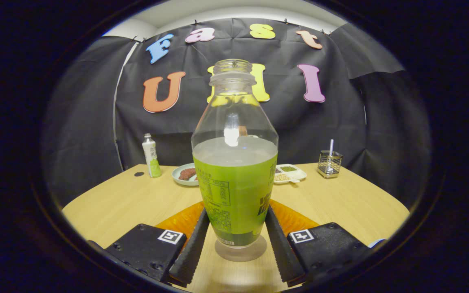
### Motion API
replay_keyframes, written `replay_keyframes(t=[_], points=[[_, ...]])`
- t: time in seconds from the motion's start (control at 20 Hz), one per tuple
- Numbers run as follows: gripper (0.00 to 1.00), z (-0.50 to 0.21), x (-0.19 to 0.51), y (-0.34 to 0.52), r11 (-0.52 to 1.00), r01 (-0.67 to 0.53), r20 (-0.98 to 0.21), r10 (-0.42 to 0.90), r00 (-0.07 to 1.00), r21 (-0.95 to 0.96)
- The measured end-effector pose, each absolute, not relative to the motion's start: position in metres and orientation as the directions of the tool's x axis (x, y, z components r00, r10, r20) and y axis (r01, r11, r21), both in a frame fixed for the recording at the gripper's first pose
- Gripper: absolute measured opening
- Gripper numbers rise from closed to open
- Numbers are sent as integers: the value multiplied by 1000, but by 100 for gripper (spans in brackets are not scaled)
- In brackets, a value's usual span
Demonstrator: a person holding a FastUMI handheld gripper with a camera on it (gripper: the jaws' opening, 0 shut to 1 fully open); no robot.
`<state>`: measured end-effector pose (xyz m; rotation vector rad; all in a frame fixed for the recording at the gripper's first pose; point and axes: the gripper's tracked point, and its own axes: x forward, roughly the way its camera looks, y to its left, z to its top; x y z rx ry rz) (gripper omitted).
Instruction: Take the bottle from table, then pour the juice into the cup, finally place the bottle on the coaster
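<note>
Between the gripper's [234, 240] two fingers stands the bottle [234, 162], uncapped and upright, its base apparently resting on the counter [112, 203]. Each ribbed finger [193, 244] lies along a side of the green label, touching or very nearly so, but whether both press cannot be told, so the grip is uncertain. An orange coaster [179, 221] lies just beyond the fingers, behind the bottle's foot.

Judging by this, the step in hand is either taking the bottle or setting it down; which one is unclear. Either way it would go best with the bottle kept vertical, since the mouth is open, and with the fingers low on the label, where the wall is straight.

The cup cannot be picked out with confidence; something pale shows through the clear shoulder of the bottle. Farther beyond the fingers stand a small bottle [151, 156], a plate [183, 174], a divided dish [289, 173] and a wire holder [329, 163]. The bottle hides the coaster's middle.
</note>
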<state>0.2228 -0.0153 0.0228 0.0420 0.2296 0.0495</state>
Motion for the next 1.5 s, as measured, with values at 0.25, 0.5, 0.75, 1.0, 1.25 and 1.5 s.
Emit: replay_keyframes(t=[0.25, 0.5, 0.75, 1.0, 1.25, 1.5], points=[[81, -5, 239, -20, 999, -32, -301, 35, 953, 17], [81, -21, 244, -14, 999, -43, -331, 45, 943, 15], [81, -29, 245, -13, 999, -40, -346, 47, 937, 27], [89, -31, 243, -9, 999, -44, -368, 50, 928, 24], [93, -25, 235, -12, 999, -28, -359, 34, 933, 23], [94, 2, 198, -13, 1000, -2, -273, 8, 962, 21]])
